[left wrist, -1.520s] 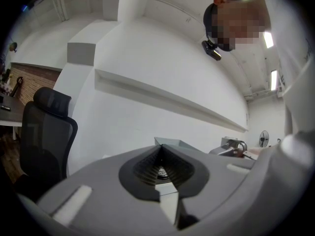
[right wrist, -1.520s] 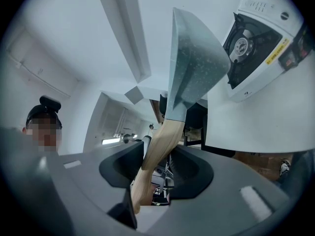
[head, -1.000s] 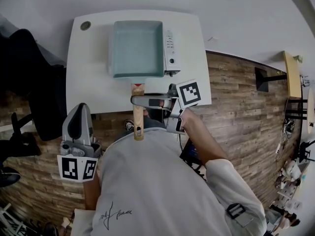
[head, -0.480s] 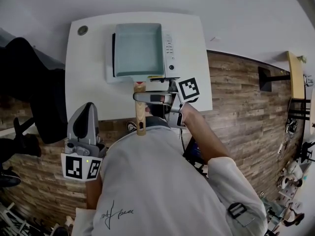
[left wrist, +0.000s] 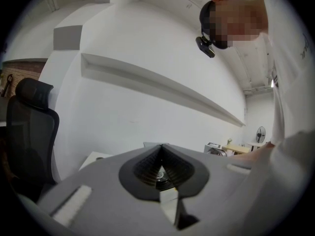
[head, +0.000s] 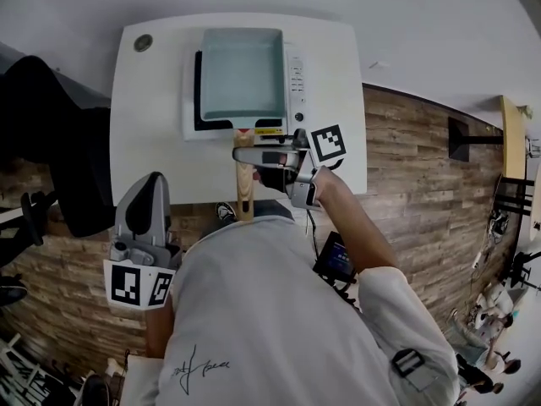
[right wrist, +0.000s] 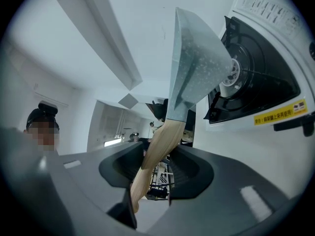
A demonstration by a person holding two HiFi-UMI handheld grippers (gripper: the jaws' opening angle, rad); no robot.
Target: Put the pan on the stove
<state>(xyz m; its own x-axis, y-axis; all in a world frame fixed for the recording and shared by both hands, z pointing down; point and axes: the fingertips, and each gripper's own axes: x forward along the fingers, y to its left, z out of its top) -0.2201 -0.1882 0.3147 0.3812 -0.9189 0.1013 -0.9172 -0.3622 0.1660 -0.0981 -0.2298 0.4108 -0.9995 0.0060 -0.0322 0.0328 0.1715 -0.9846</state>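
Observation:
A square pale blue pan [head: 241, 74] with a wooden handle [head: 244, 184] is over the white portable stove [head: 293, 79] on the white table [head: 152, 142]. My right gripper [head: 245, 157] is shut on the handle from the right, near the table's front edge. In the right gripper view the handle [right wrist: 157, 151] runs between the jaws of the right gripper [right wrist: 152, 166], and the pan [right wrist: 194, 58] sits just off the stove's black burner [right wrist: 261, 77]. My left gripper [head: 152, 183] hangs off the table at the left, shut and empty; its tips [left wrist: 161, 146] meet.
A black office chair [head: 51, 142] stands left of the table. A round cable hole [head: 143, 42] is in the table's far left corner. A dark device [head: 336, 260] lies low at my right side. Wooden floor surrounds the table.
The right gripper has carried the pan farther in over the stove, and the stove's black top now shows at the pan's left. The left gripper stays where it was.

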